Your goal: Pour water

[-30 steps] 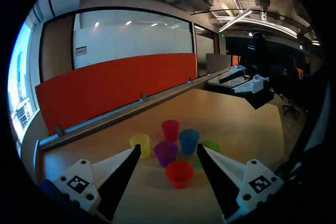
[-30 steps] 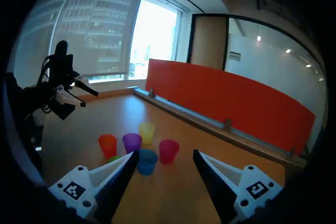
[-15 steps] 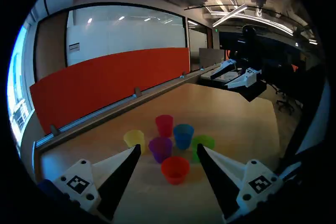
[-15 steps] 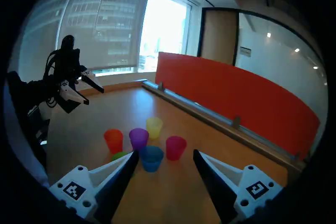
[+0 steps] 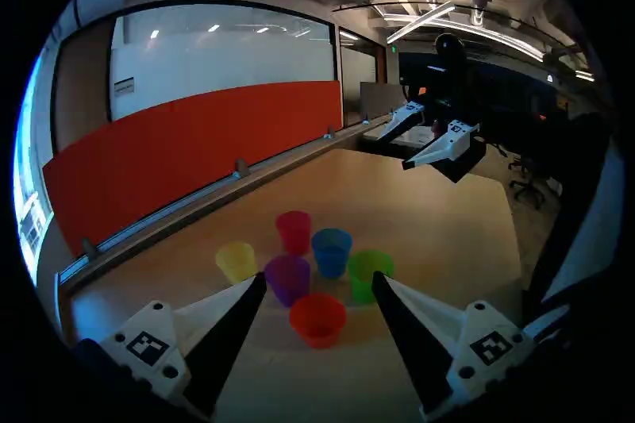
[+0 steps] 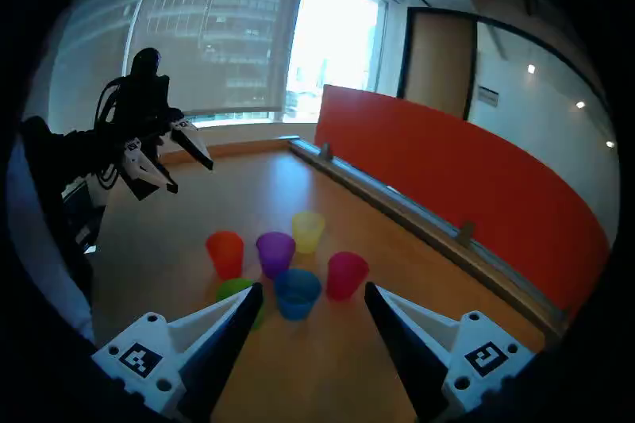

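The left gripper (image 5: pixel 317 278) and right gripper (image 6: pixel 312 288) are hovering empty, fingers apart, near the tightly clustered cups (image 5: pixel 287 278), so grabbing one is risking toppling its neighbours.

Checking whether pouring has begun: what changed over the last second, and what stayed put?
Both the left gripper and the right gripper drew nearer each other above the table, each looming larger in the other's view. Nothing was grasped; both remain open. The six cups stayed clustered, unmoved.
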Available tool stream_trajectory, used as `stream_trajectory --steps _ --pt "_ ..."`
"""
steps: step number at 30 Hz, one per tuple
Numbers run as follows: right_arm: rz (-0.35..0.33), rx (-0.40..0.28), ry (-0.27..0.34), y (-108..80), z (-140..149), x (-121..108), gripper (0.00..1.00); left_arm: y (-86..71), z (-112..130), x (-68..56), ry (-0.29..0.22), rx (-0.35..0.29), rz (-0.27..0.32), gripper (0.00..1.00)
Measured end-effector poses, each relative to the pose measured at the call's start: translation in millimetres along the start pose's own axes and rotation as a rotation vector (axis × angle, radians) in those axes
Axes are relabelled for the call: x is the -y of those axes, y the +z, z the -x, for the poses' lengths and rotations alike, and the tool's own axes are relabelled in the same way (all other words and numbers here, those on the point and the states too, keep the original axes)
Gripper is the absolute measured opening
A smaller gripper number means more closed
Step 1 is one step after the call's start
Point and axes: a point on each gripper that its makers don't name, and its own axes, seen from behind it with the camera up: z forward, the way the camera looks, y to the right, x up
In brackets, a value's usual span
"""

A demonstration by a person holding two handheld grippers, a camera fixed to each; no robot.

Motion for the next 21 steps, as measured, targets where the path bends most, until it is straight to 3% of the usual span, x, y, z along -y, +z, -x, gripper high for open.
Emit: stream_trajectory --steps 21 --pt "-0.072 0.067 -0.051 31.7 16 -9 1.00 39.7 25 -51.5 0.034 0.076 0.121 1.00"
